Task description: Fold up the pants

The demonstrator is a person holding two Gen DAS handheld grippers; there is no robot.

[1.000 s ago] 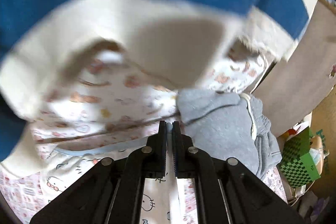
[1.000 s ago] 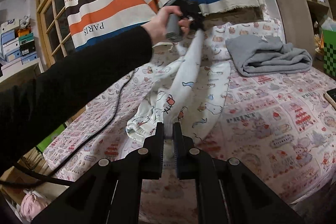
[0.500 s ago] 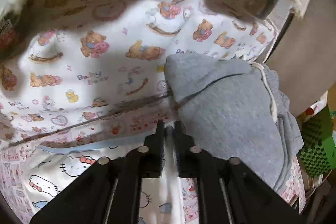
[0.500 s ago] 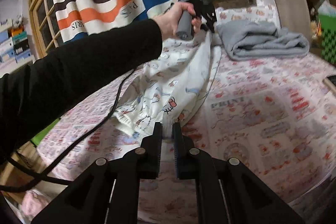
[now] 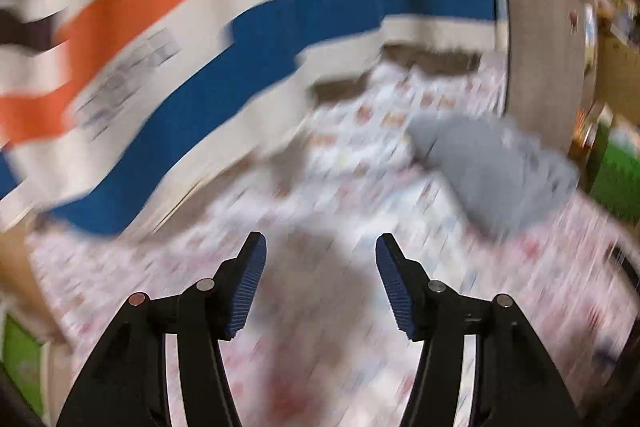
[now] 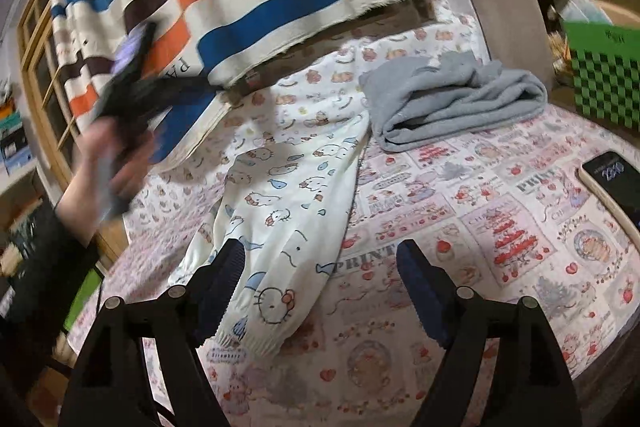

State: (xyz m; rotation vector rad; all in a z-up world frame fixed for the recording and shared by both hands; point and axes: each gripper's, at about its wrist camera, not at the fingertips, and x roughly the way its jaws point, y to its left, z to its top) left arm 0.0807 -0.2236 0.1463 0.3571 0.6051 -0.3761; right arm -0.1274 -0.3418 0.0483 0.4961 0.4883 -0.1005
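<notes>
Both jaws had just opened: left gripper (image 5: 320,247) and right gripper (image 6: 320,255) held nothing; cartoon-print pants (image 6: 288,203) lay long on the bed (image 6: 480,227), near cuffs together; cross-folds left.

Our left gripper (image 5: 320,247) has its jaws apart w/ nothing between the blue pads (image 5: 248,287); they've just been opening. Left wrist view is heavily motion-blurred. From the right wrist cam we see our left hand (image 6: 108,167) blurred at the left edge, wrapped round that gripper's handle, black sleeve (image 6: 36,259) behind it. Our right gripper (image 6: 320,255) is also spread wide, jaws just been opening, pads clamping nothing, pointing slightly downward.
</notes>
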